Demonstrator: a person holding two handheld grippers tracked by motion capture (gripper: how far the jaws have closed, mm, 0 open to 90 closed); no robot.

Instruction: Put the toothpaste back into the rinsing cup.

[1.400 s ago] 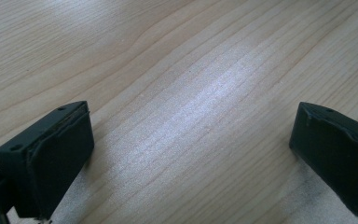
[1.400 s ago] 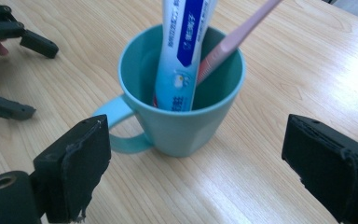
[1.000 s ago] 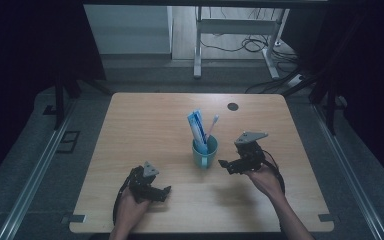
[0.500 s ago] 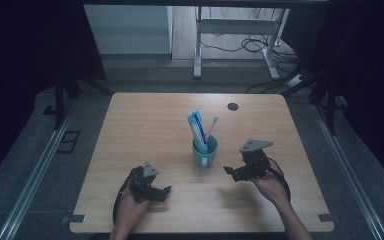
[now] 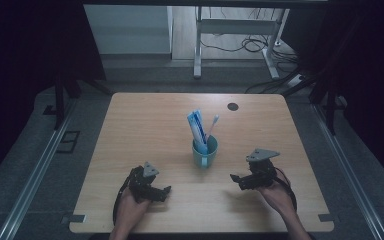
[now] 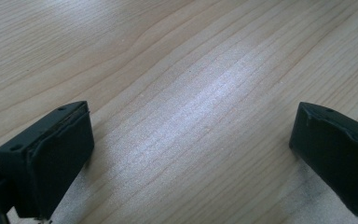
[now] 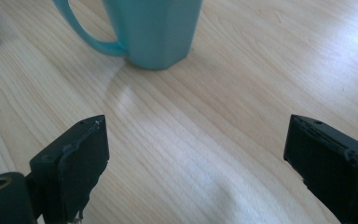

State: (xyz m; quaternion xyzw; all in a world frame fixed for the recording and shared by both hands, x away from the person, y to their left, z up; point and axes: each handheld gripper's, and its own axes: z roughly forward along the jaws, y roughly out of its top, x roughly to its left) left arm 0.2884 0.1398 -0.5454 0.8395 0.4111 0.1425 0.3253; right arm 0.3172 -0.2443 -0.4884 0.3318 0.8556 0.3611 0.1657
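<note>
Two grippers sit low over the wooden table (image 5: 145, 125), one in each of the person's hands. The left gripper (image 5: 162, 192) has its jaws spread wide with bare wood between them. The right gripper (image 5: 236, 179) is likewise spread and empty — it aims at the teal mug (image 5: 204, 152), near but apart. The mug stands upright near the table's middle, its handle toward the person. A blue-and-white tube (image 5: 196, 127) and a toothbrush (image 5: 212, 126) stand in it, leaning up and away.
</note>
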